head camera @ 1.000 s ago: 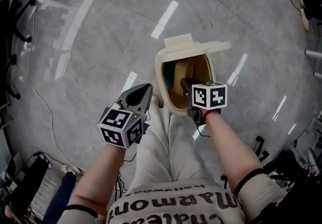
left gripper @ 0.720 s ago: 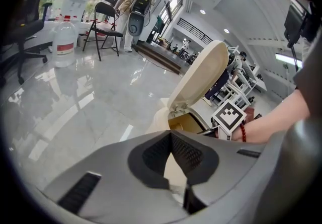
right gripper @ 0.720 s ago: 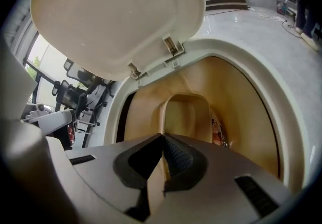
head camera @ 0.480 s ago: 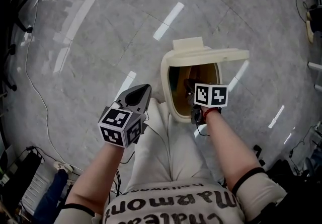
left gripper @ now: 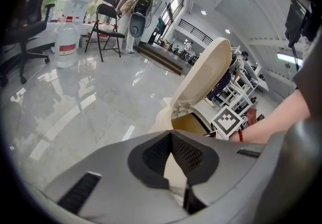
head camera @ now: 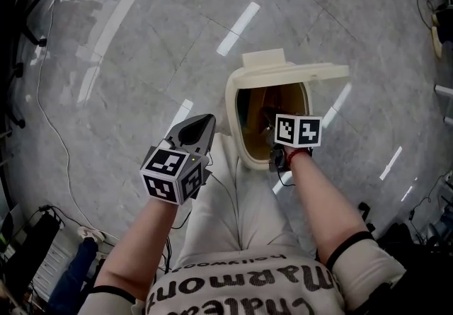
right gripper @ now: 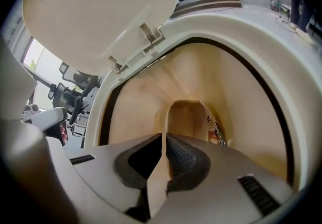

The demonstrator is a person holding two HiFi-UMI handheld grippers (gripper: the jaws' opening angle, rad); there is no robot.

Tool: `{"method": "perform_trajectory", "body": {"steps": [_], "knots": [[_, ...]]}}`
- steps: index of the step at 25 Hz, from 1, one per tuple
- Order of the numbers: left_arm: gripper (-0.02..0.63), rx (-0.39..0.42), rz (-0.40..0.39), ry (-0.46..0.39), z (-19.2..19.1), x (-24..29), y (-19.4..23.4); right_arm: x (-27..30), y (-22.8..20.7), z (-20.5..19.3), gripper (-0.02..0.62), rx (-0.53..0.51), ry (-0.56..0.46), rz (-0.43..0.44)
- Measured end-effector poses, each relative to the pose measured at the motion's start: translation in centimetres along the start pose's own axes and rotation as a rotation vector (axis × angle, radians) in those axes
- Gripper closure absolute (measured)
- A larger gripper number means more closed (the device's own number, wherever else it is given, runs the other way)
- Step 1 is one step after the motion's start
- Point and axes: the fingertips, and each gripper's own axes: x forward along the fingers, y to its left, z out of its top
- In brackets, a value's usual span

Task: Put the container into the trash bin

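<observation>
Container (right gripper: 187,116) beige, open-mouthed, deep inside trash bin (right gripper: 236,29); right claw (right gripper: 164,138) clenched empty; left claw (left gripper: 171,136) clenched.

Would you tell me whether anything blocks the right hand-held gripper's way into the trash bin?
Nothing visible does: the lid stands raised, and the right hand-held gripper points straight into the open trash bin.

trash bin (head camera: 232,122) ahead (lid (head camera: 297,73) up behind) | right gripper (right gripper: 164,136) over mouth | left gripper (head camera: 204,121) left of bin
</observation>
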Motion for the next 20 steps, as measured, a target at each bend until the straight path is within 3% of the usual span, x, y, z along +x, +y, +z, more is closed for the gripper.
{"method": "perform_trajectory", "body": {"steps": [8,15,17,20], "knots": [[0.581,-0.026,0.000,0.000,2.5,-4.9,-2.9,-4.3,2.9,-0.2,0.584,0.064,0.008,0.009],[0.581,0.043,-0.042,0.011,6.7,-12.1,-6.4,-12.3,8.8,1.1,0.584,0.107,-0.077,0.019],[0.581,0.114,-0.052,-0.017,9.5,-14.3,-7.7,-15.8,10.6,1.8,0.584,0.135,-0.113,0.033],[0.581,0.229,-0.036,-0.145,17.6,-16.8,-8.4,-21.9,12.4,5.2,0.585,0.162,-0.223,0.059]]}}
